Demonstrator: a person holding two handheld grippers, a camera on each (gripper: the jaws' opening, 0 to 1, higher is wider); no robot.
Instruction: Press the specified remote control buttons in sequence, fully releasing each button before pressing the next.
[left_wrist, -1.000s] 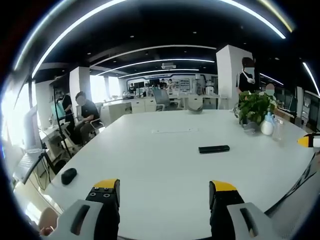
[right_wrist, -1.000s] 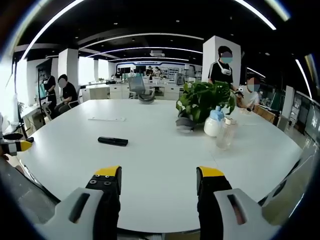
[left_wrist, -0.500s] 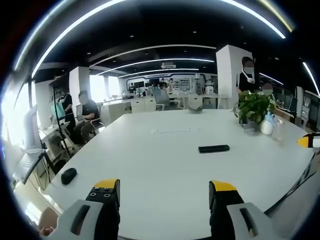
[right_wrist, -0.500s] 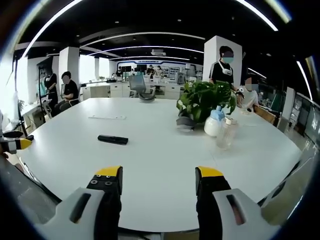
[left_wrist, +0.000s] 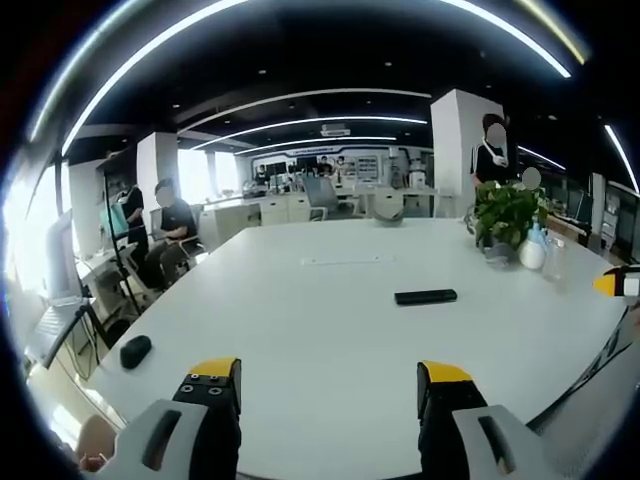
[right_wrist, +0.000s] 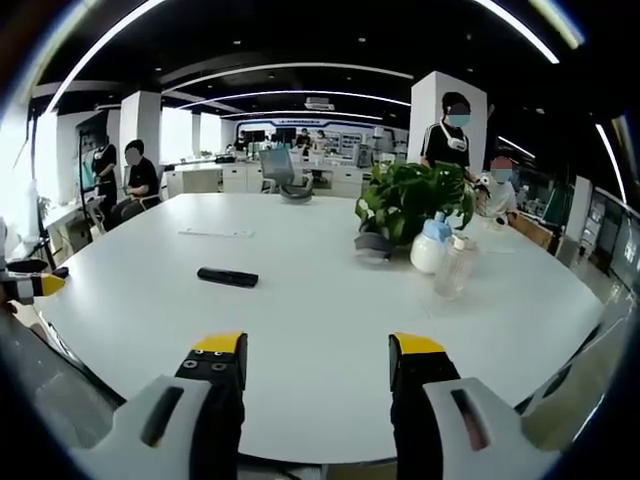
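A slim black remote control (left_wrist: 426, 296) lies flat near the middle of the large white table (left_wrist: 330, 340); in the right gripper view the remote control (right_wrist: 228, 277) sits left of centre. My left gripper (left_wrist: 327, 378) hovers open over the table's near edge, well short of the remote, nothing between its yellow-tipped jaws. My right gripper (right_wrist: 316, 352) is likewise open and empty, with the remote ahead and to its left. The right gripper's yellow tip (left_wrist: 616, 283) pokes in at the left gripper view's right edge; the left gripper's tip (right_wrist: 28, 287) shows at the right gripper view's left edge.
A potted plant (right_wrist: 408, 203), a white bottle (right_wrist: 429, 246) and a clear bottle (right_wrist: 451, 266) stand right of the remote. A black mouse (left_wrist: 135, 350) lies near the table's left edge. A flat white strip (right_wrist: 215, 233) lies farther back. People sit and stand around the office.
Both views have shifted only slightly; the remote and the other things on the table lie as before, and both grippers stay open.
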